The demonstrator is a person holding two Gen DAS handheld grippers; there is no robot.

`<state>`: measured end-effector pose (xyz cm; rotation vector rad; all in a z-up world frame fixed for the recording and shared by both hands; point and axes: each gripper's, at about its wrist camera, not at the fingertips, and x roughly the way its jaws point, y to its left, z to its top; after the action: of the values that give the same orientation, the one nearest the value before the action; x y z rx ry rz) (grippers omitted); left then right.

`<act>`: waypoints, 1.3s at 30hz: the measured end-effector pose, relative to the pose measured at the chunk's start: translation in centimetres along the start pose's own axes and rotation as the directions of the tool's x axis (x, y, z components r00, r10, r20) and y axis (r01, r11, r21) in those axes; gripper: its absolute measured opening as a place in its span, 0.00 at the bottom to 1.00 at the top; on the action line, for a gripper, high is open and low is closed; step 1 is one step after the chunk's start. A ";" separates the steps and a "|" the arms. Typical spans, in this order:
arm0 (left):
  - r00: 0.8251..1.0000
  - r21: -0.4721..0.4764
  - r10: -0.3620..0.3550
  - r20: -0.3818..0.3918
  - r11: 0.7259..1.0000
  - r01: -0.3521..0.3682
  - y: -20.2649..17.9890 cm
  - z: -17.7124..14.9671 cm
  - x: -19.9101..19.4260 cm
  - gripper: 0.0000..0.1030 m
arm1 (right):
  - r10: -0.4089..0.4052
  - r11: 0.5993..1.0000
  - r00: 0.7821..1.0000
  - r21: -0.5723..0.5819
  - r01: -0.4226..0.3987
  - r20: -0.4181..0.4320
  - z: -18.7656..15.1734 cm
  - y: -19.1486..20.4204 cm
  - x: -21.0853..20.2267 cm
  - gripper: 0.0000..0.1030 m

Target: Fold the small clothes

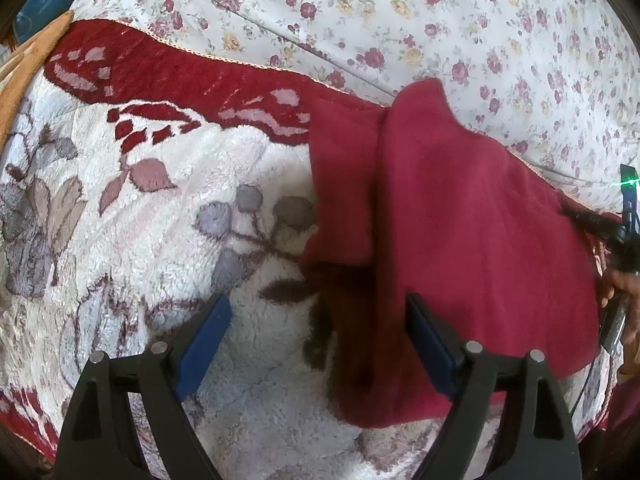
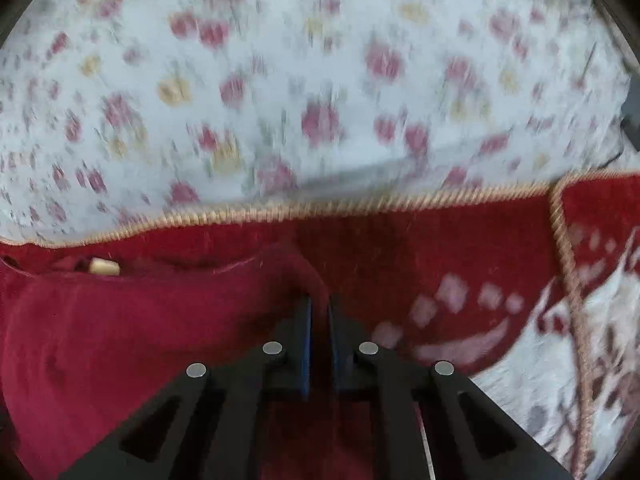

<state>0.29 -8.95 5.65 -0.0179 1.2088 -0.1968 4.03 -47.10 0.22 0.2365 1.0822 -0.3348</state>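
**Right claw takes the edge of the red garment, left claw waits open**

On the far left of the left wrist view lies the thick fleece blanket (image 1: 168, 208), white with grey and brown flowers and a dark red border. It serves as the soft work surface, and it lies on a bed sheet with small roses (image 1: 440, 32).

The left gripper (image 1: 318, 344) hangs above this blanket with its two blue pads wide apart and nothing between them. One finger stands over the bare blanket, the other finger over the near edge of the garment. I think it is kept open and close so that it can take this edge when the fold needs a second hold.

To the right of it is the task's thing, a small dark red garment (image 1: 460, 220). It lies on the blanket, mostly flat, with one part doubled beside the main part, so a fold seems already begun. Its far edge reaches the red border of the blanket, near the sheet.

At the right rim of the same view, a hand (image 1: 624, 296) of the person holds the other tool.

In the right wrist view, the right gripper (image 2: 319, 312) has its pads nearly together, and the raised edge of the garment runs into them. It looks pinched there, probably to lift this side and carry it over. The picture is blurred, so the exact hold is not sure.
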 end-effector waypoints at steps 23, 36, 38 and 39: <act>0.998 0.012 -0.001 0.060 1.000 0.000 1.4 -2.1 -2.7 0.84 | 0.284 0.939 0.959 -0.207 -0.274 0.020 -6.9 9.0 -11.3 0.58; 0.994 -0.016 -0.104 0.032 0.994 0.104 2.8 -2.4 -2.7 0.84 | 0.379 0.880 0.917 -0.258 -0.398 -0.124 -4.2 26.4 -3.2 0.70; 0.994 -0.021 -0.108 0.022 0.994 0.108 2.7 -2.3 -2.3 0.84 | 0.383 0.886 0.913 -0.224 -0.406 -0.140 -3.4 27.3 -2.7 0.80; 0.994 -0.020 -0.109 0.017 0.994 0.109 2.6 -2.2 -2.2 0.85 | 0.387 0.884 0.909 -0.217 -0.414 -0.156 -3.1 27.8 -2.6 0.85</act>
<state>-2.16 -5.85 6.57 -0.1039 1.1951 -0.2793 10.92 -19.93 1.85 0.2527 1.1399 0.1890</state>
